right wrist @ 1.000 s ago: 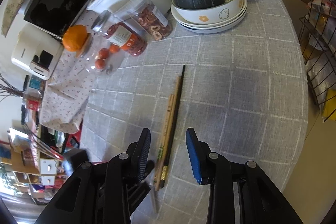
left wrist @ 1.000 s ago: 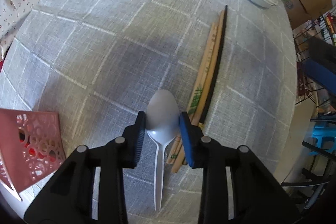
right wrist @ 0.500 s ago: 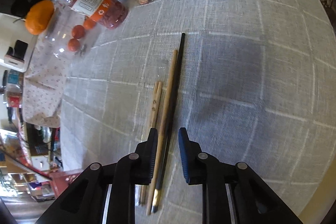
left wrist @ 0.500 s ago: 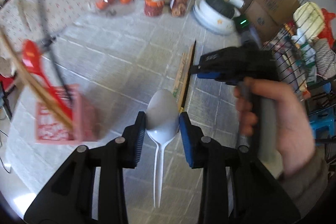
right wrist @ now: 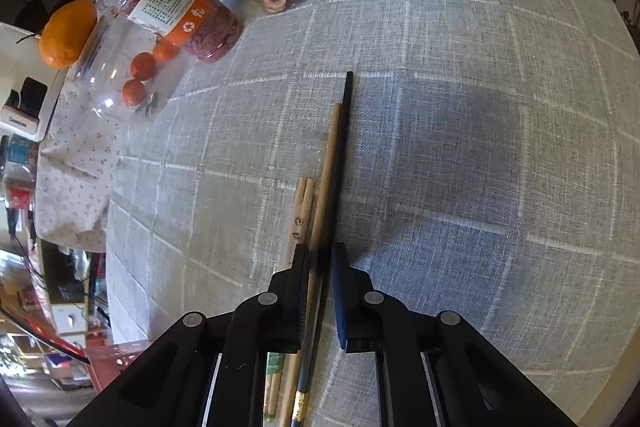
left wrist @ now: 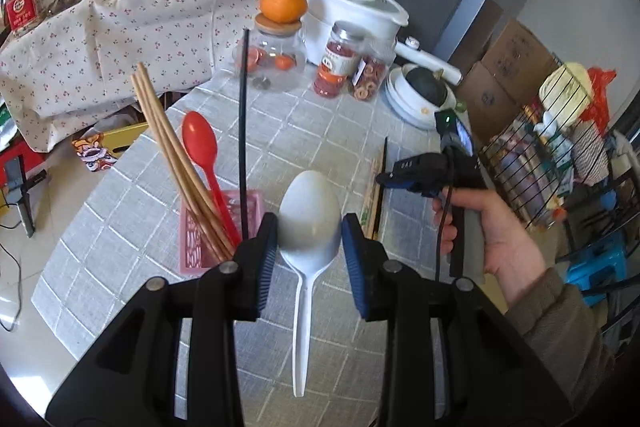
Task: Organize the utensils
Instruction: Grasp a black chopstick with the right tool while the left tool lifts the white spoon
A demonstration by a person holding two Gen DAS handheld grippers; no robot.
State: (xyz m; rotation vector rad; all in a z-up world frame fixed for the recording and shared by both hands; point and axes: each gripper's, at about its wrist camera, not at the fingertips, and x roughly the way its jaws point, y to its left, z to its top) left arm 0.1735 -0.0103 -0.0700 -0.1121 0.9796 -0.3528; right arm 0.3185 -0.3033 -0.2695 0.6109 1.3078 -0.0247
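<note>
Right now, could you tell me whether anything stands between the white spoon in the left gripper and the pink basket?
Nothing visible blocks it. The white spoon is held above the table, and the pink basket sits lower left, already holding wooden chopsticks and a red spoon.

White plastic spoon [left wrist: 309, 223] held bowl-forward; wooden and black chopsticks [right wrist: 334, 163] lie side by side on the cloth

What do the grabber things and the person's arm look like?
Each gripper is black plastic with round silver rivets; the left gripper and right gripper have ridged blue pads on the fingers. A black cable runs down the handle in the bare hand, whose sleeve is olive-brown.
</note>
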